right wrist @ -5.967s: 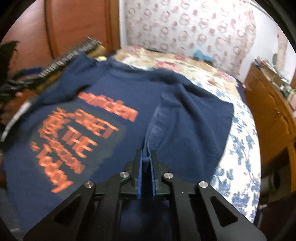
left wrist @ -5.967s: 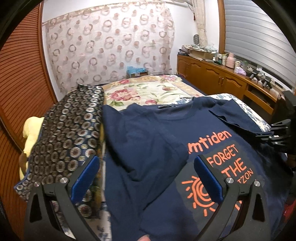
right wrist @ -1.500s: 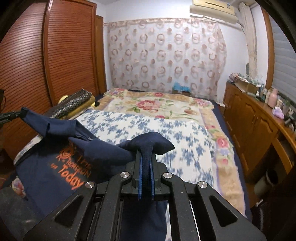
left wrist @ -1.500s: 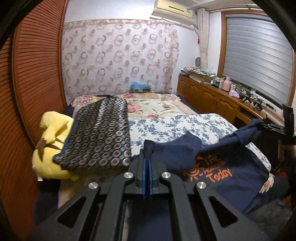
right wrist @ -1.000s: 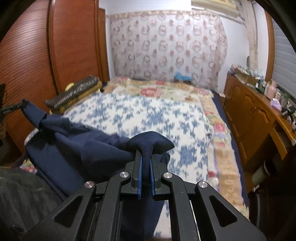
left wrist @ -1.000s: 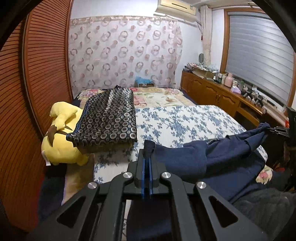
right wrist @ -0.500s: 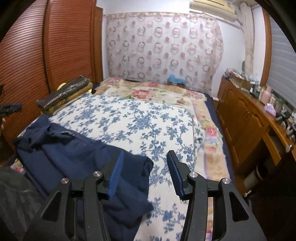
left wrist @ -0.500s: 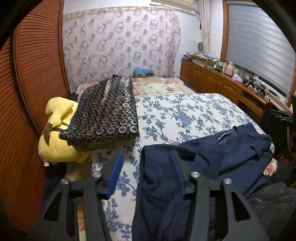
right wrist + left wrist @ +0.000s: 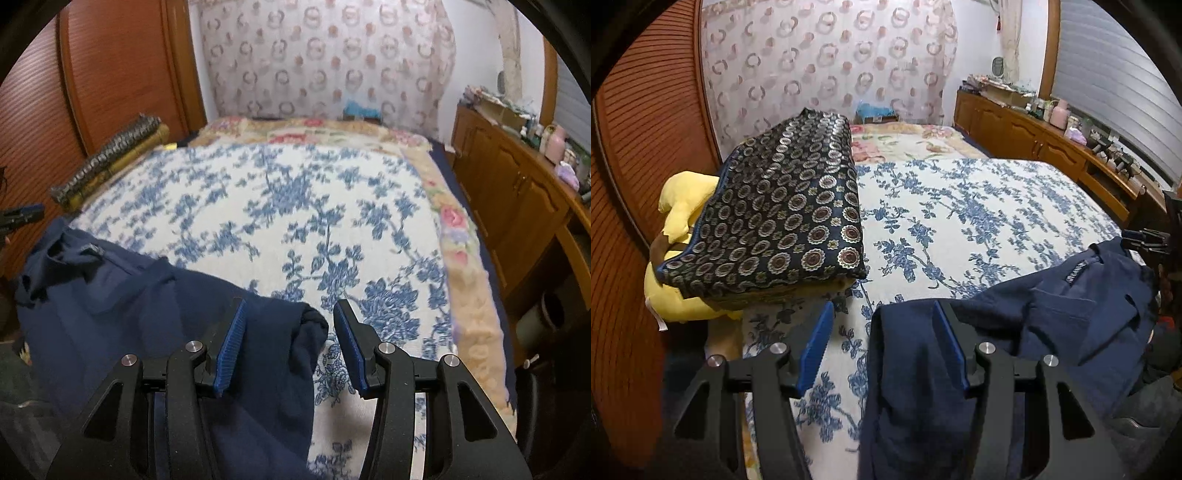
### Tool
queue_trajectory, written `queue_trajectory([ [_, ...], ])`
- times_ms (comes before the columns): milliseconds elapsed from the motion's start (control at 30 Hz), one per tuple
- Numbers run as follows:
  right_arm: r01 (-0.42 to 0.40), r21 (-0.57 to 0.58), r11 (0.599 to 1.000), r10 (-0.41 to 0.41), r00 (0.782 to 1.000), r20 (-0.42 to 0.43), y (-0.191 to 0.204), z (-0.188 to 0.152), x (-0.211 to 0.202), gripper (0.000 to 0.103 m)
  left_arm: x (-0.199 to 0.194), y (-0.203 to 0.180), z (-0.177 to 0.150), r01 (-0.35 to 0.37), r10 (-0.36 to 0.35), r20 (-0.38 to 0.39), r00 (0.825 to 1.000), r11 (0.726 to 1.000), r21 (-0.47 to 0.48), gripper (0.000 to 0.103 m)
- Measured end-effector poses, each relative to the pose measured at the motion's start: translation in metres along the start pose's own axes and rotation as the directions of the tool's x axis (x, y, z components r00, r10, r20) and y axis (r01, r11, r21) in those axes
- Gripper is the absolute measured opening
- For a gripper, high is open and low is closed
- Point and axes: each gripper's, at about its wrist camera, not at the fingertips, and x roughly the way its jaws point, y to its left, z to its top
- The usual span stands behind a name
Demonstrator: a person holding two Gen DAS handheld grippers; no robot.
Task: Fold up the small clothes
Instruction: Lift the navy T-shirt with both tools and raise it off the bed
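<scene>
A dark navy T-shirt lies rumpled along the near edge of the bed, filling the lower right of the left wrist view and the lower left of the right wrist view. The left gripper has its 2 blue-padded jaws spread, with a corner of the shirt lying loose between them and nothing pinched. The right gripper is spread the same way, the other corner bunched in the gap but free of the pads. The cloth looks soft, light and limp; it will likely sag and crease wherever it is lifted, so I would judge a doubled hem, a shoulder seam or the collar to be the best hold, taken at 2 matching points so it hangs even. It should not slip much on the ribbed pads. A small label near the collar shows pale marks, too small to read, and no print shows on the shirt from here. In the upper left of the left wrist view a folded patterned blanket sits on a yellow plush toy, well apart from the shirt.
</scene>
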Motion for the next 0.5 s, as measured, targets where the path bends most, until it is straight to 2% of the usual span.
queue_trajectory([
  [200,-0.002,0.014,1.0,0.003,0.999,-0.052,-0.005,-0.005,0.017,0.051,0.023,0.002,0.0,0.004,-0.004,-0.048,0.999,1.0,-0.002,0.054],
  [500,0.013,-0.015,1.0,-0.014,0.999,-0.037,-0.001,-0.006,0.021,0.057,0.042,0.009,-0.015,0.022,-0.027,-0.095,0.995,0.999,-0.045,0.054],
])
